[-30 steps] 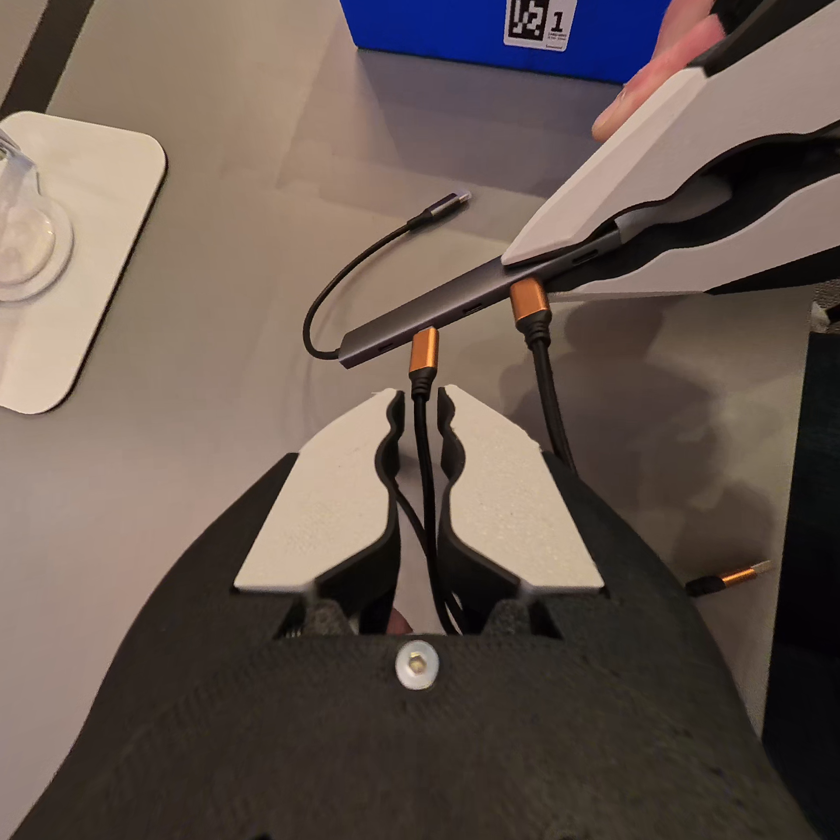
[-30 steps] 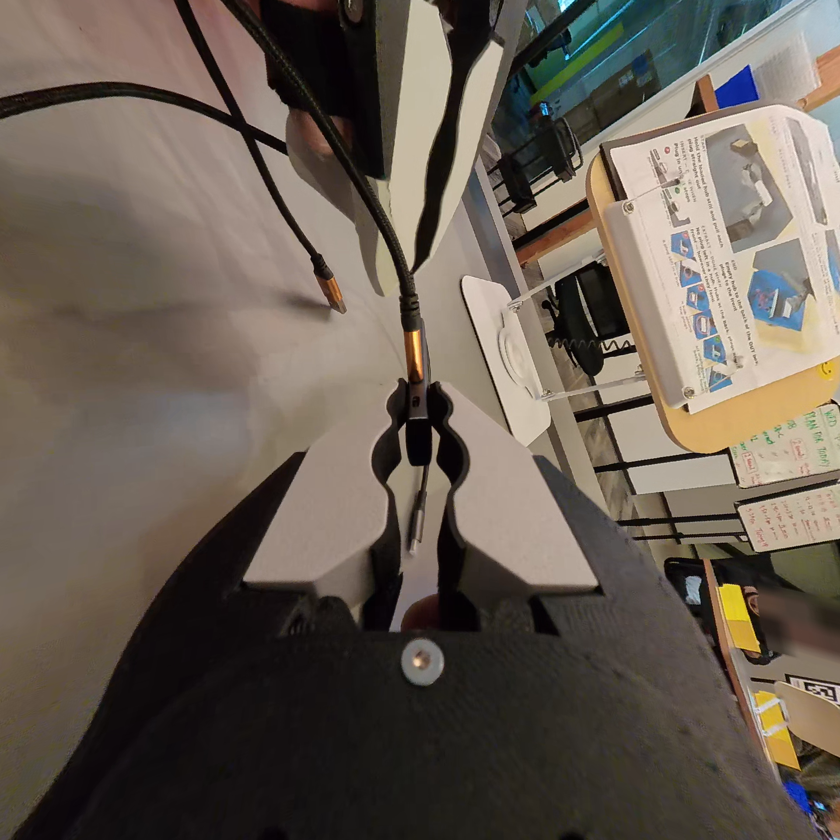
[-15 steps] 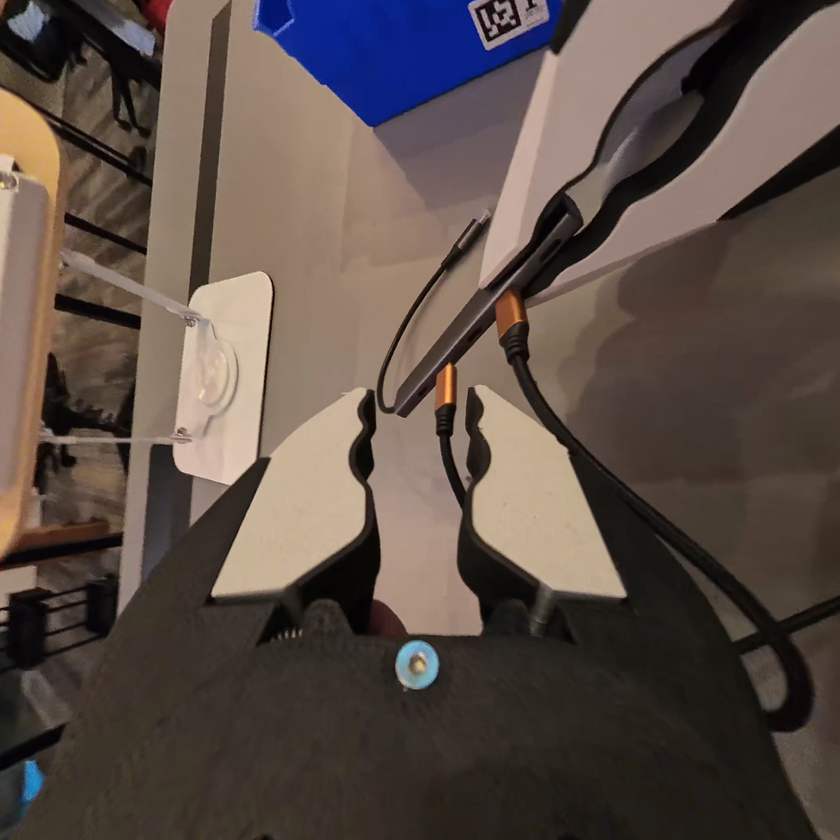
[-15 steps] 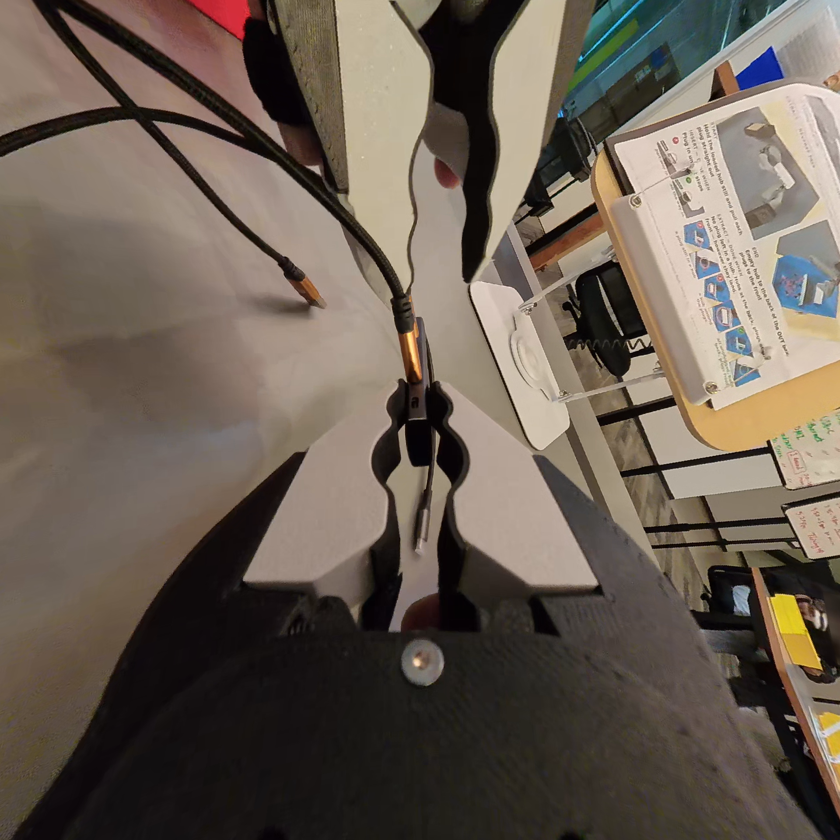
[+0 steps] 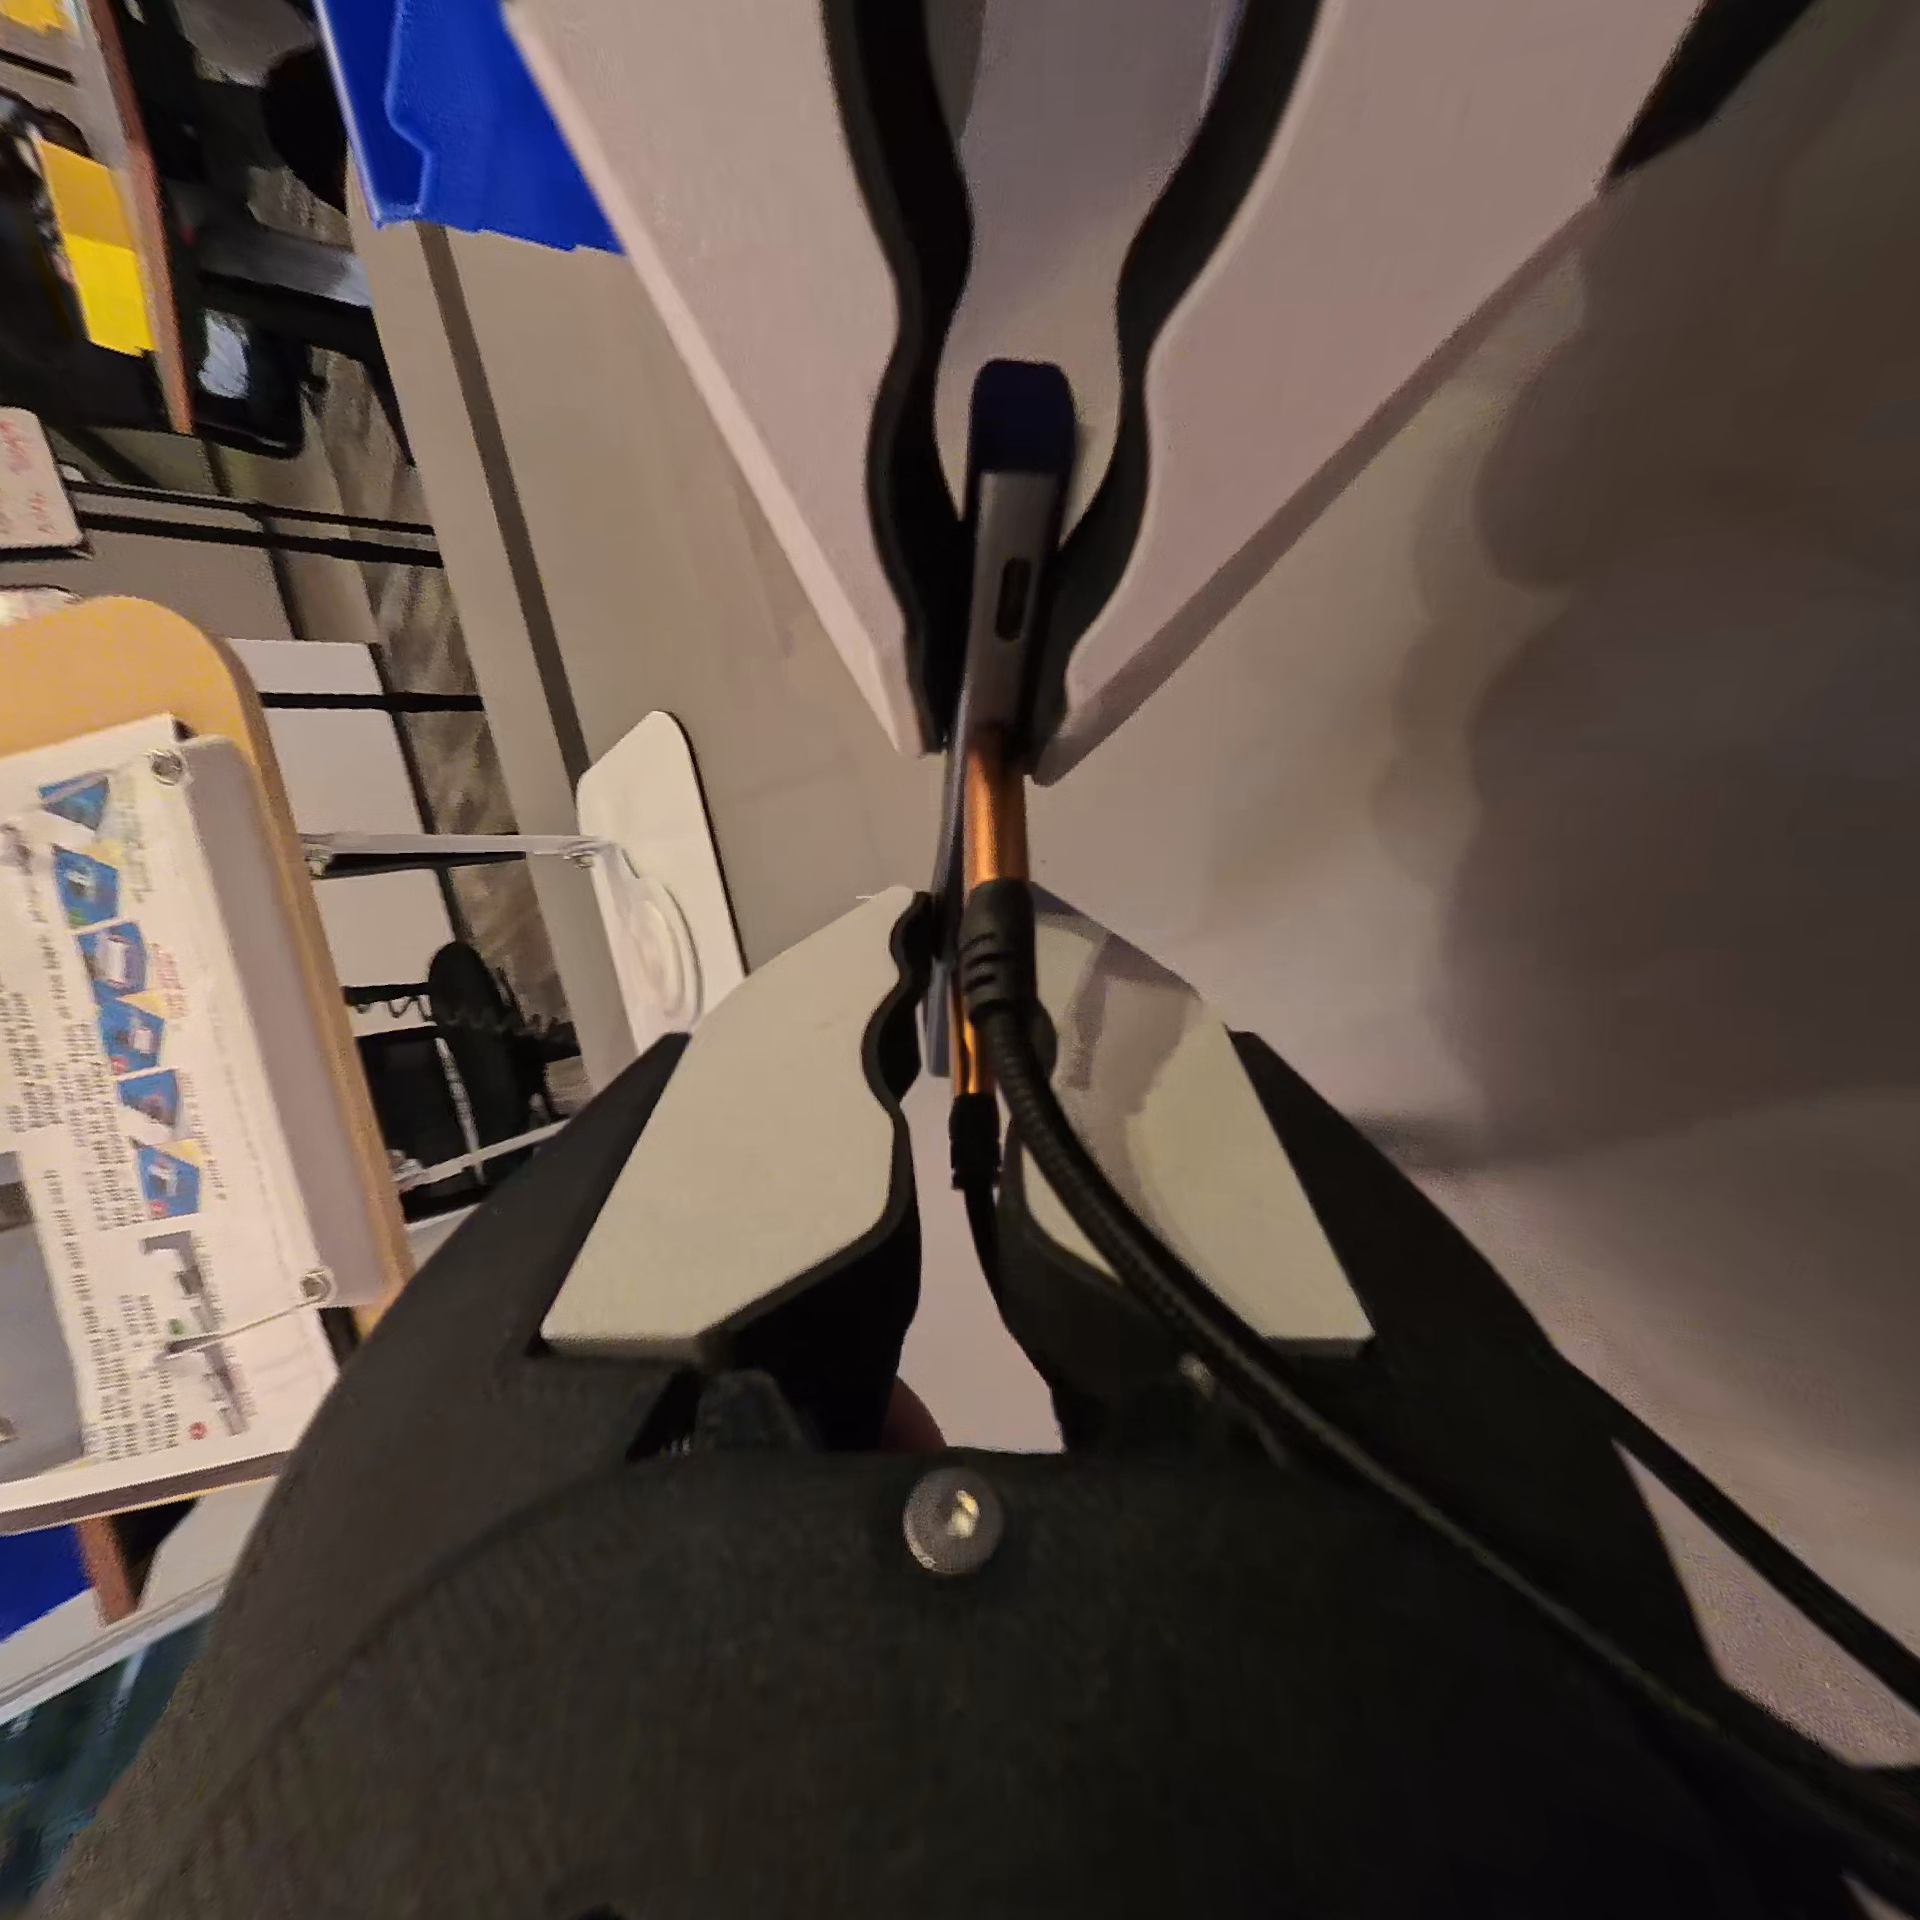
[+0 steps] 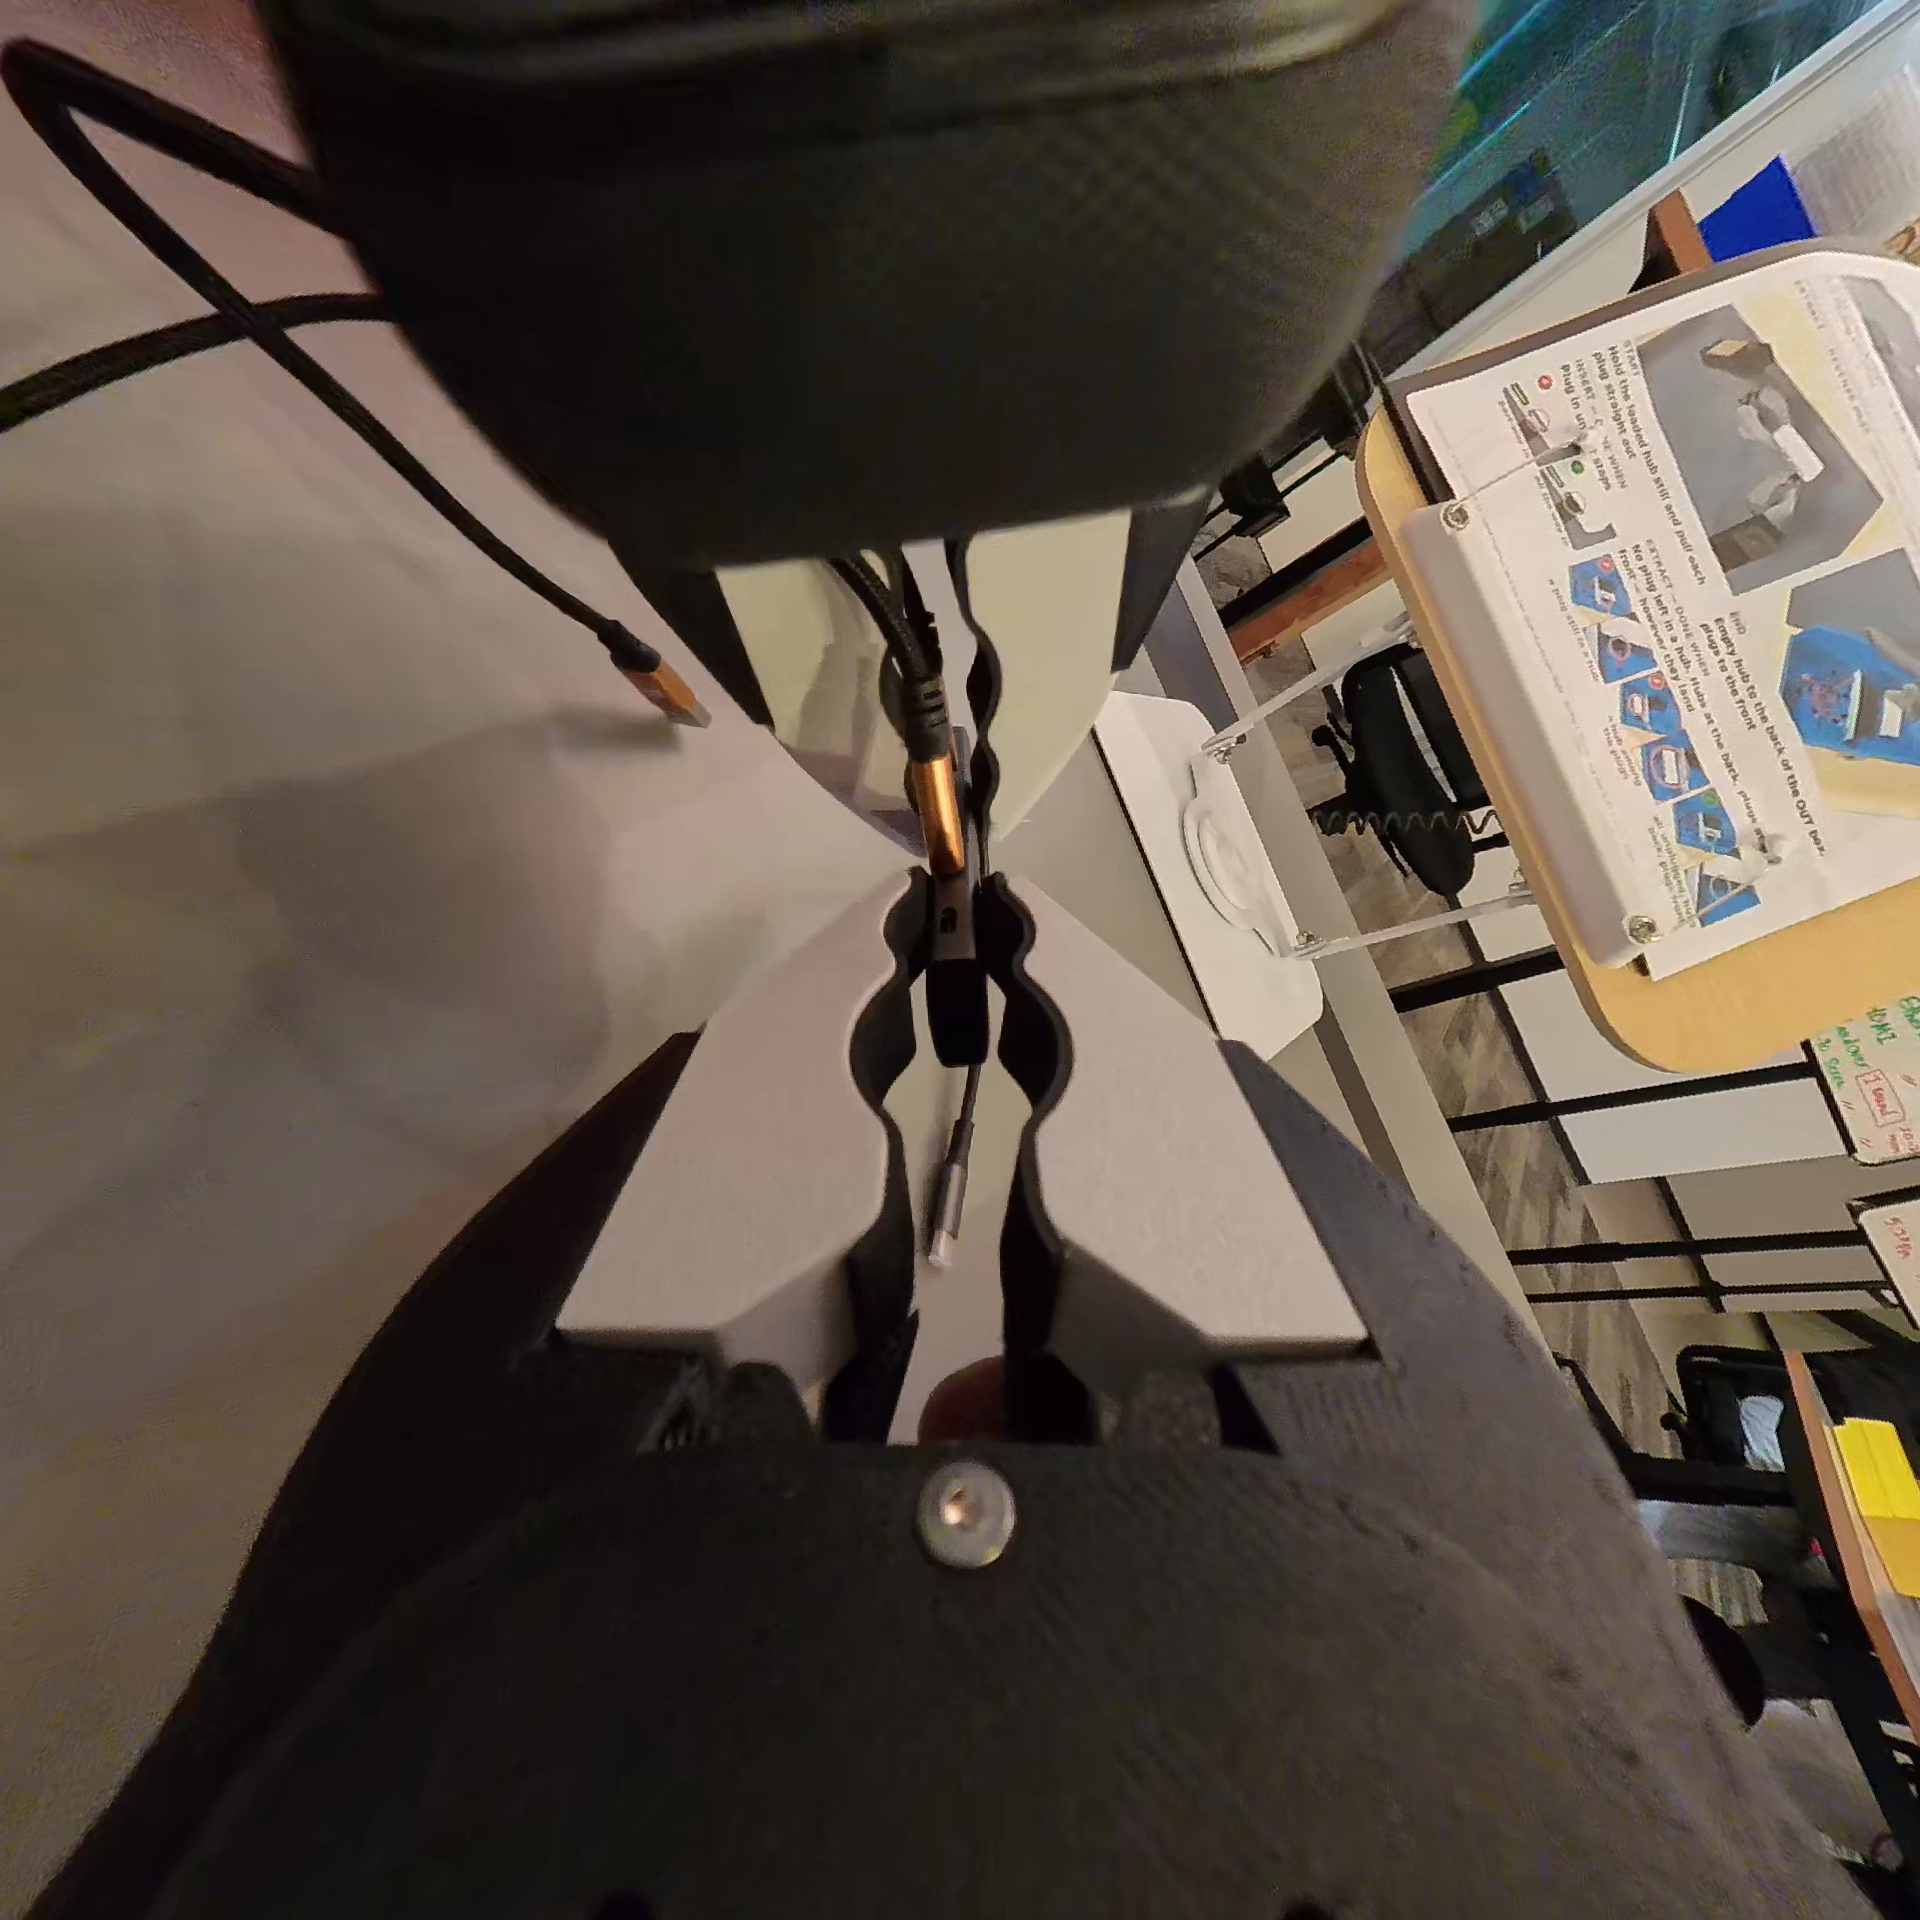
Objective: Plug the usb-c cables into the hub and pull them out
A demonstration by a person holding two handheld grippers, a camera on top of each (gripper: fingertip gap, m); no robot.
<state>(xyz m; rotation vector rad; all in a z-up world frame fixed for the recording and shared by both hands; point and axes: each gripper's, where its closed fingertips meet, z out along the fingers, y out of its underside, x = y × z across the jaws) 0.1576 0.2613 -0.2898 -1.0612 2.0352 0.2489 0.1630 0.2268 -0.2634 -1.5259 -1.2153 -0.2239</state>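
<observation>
Right tool clamps the hub; left tool nearly closed around an orange-collared plug seated in it.

Dim warm indoor light, soft shadows on the table, motion blur, wide-angle edge distortion

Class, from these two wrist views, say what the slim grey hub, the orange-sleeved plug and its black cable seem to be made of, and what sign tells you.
Slim grey hub: probably brushed or anodised metal, from its even satin sheen; painted plastic is possible. Orange-sleeved plug: likely metal, with a bright coppery gloss. Black cable: a woven fabric braid, with a visible ribbed weave; its collar looks like moulded rubber or plastic.
</observation>
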